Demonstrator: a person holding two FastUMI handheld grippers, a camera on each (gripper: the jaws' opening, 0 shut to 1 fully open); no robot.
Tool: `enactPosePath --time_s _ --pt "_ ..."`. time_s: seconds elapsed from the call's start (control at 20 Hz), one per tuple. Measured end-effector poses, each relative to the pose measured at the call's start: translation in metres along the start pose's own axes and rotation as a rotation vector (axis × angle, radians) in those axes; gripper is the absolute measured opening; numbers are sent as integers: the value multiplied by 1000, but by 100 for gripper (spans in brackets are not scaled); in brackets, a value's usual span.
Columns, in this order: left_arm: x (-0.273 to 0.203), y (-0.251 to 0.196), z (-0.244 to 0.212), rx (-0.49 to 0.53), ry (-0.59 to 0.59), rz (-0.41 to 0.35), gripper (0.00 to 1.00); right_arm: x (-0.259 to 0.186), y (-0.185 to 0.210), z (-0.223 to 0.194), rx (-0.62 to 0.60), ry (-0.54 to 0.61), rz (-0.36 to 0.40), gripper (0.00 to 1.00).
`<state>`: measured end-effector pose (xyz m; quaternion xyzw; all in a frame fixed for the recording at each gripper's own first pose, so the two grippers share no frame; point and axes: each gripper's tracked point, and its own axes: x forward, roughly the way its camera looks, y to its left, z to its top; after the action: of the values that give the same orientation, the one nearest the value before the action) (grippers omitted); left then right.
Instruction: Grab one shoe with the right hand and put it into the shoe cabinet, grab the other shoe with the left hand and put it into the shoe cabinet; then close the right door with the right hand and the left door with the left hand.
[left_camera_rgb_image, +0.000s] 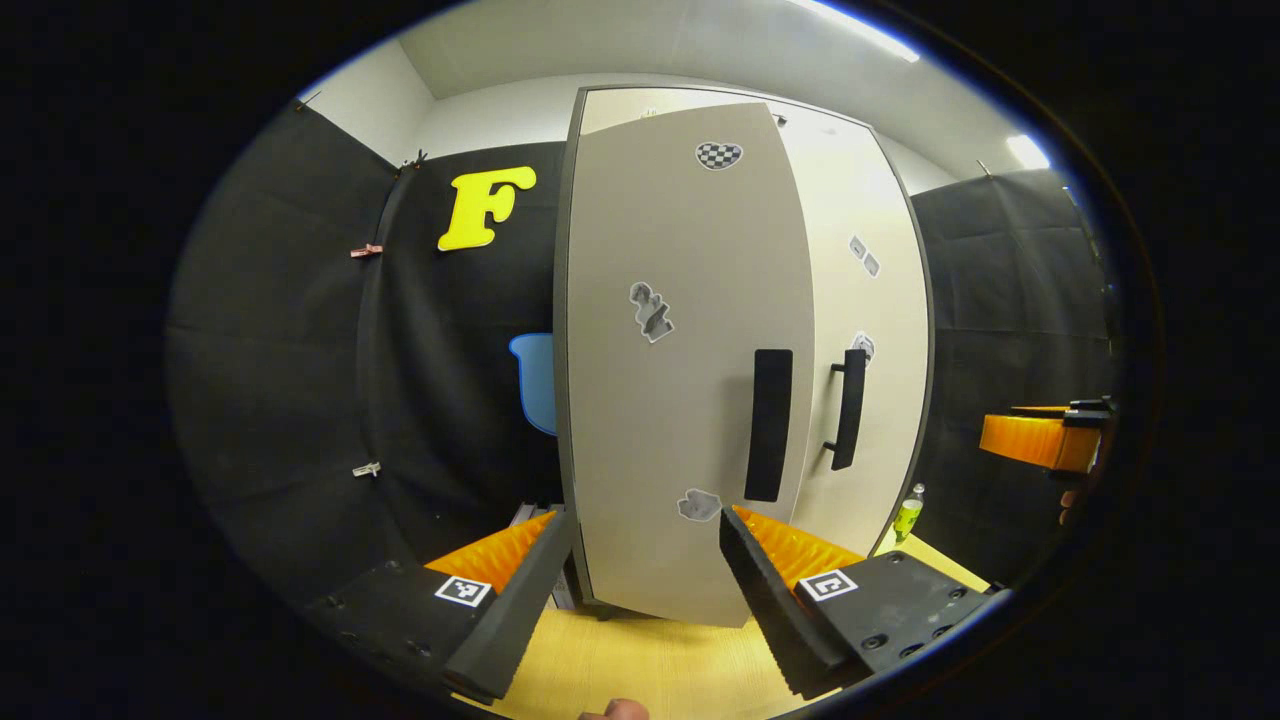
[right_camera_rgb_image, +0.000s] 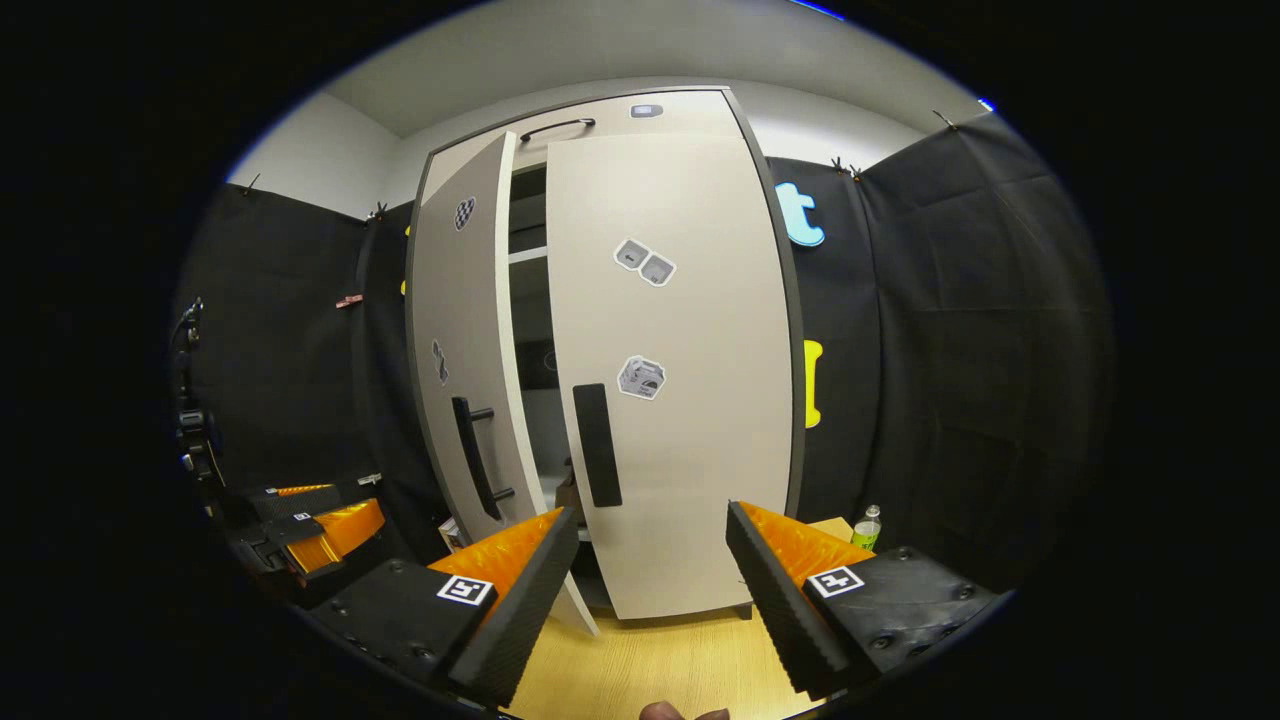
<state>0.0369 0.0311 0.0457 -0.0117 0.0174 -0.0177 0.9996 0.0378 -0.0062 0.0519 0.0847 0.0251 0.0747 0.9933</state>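
The left gripper (left_camera_rgb_image: 645, 565) hung in front of the cabinet (left_camera_rgb_image: 740, 350) with its fingers spread wide and nothing between them. The left door (left_camera_rgb_image: 680, 360) stood just ahead of those fingers, its lower edge showing in the gap between them, not touching either one as far as I could see. It was a pale, flat panel with a dark edge, a long black handle (left_camera_rgb_image: 768, 425) near its free side, and a few small stickers, one of them chequered near the top.

The right gripper (right_camera_rgb_image: 650, 565) was likewise released, fingers well apart and empty. The right door (right_camera_rgb_image: 670, 370) stood straight ahead of it, shut or very nearly so, with its own black handle (right_camera_rgb_image: 597, 445) close to the inner edge and two grey stickers higher up. In the right gripper view the left door (right_camera_rgb_image: 465, 370) was ajar, swung out toward me, and through the gap I could see a shelf (right_camera_rgb_image: 527, 255) and dark compartments inside. Something low sat in the bottom of that gap, but I could not tell whether it was a shoe.

The cabinet stood on a light wooden floor (right_camera_rgb_image: 660, 660). A small bottle (right_camera_rgb_image: 868, 527) stood beside its right foot, against the black cloth wall (right_camera_rgb_image: 950, 350). The left gripper (right_camera_rgb_image: 310, 530) also showed off to the side in the right gripper view.
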Motion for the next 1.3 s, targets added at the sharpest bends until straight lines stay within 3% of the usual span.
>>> enactPosePath --time_s 1.3 --pt "-8 -5 4 -28 -11 10 96 -9 -9 -3 -7 3 -19 98"
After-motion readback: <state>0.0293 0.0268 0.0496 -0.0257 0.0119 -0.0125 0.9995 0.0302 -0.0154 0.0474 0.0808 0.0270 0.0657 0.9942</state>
